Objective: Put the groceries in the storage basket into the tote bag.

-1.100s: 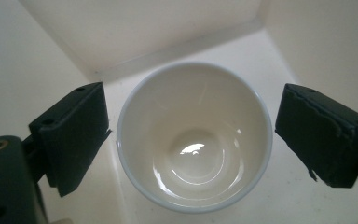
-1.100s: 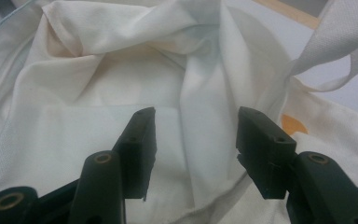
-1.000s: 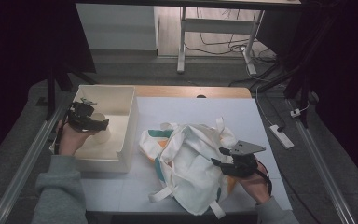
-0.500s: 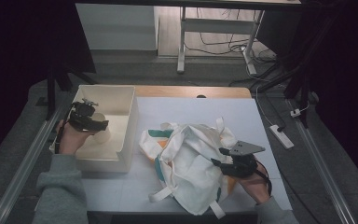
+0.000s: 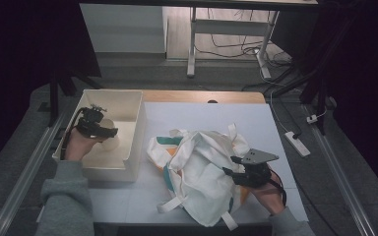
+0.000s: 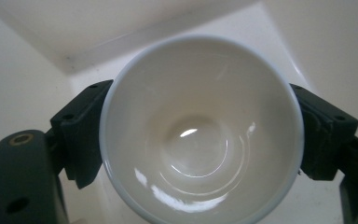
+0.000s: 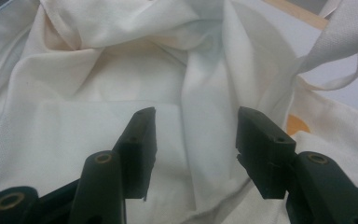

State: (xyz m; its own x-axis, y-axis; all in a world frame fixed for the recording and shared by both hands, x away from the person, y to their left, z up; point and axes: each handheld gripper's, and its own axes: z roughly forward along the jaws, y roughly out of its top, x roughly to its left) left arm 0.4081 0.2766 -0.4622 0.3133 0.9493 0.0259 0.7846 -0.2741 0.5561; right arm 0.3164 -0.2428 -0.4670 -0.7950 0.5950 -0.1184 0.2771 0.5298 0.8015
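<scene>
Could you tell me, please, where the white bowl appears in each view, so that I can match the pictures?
High view: the white bowl sits left of centre, inside the cream bin, at the left hand-held gripper.
Left gripper view: the bowl is in the middle, seen from above, between the black jaws.
Right gripper view: not in it; cloth bag there.
Shared landmark: the bin's pale wall.
</scene>
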